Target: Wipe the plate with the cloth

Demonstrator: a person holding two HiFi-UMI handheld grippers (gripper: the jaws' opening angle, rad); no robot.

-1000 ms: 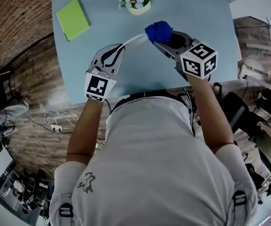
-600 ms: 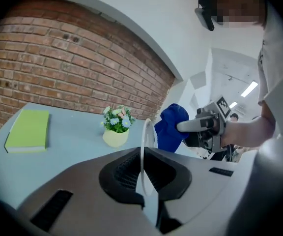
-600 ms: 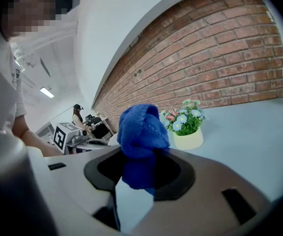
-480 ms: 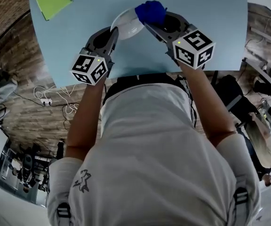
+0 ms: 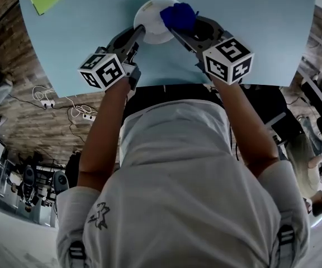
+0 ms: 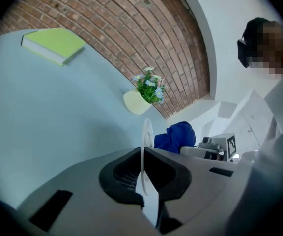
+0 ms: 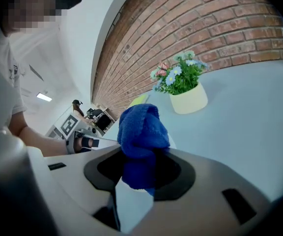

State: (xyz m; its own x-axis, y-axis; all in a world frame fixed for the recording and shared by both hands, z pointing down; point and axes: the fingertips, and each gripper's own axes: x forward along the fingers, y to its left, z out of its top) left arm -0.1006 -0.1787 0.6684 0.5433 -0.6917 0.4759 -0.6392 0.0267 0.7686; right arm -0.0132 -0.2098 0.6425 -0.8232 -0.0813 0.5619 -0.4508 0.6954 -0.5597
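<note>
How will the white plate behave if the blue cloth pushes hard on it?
The plate looks thin and rigid, so it probably will not bend. The left gripper pinches only its rim, so it may tilt or slip when the cloth presses. Its smooth white surface may be slippery.

The left forearm and right forearm both reach forward, converging. The left hand-held gripper points ahead and somewhat down, with its marker cube at its rear. Its jaws are nearly together, pinching the plate edge-on by the rim. Just to its right, the right hand-held gripper clamps the bunched cloth, which bulges beyond its tips.
</note>
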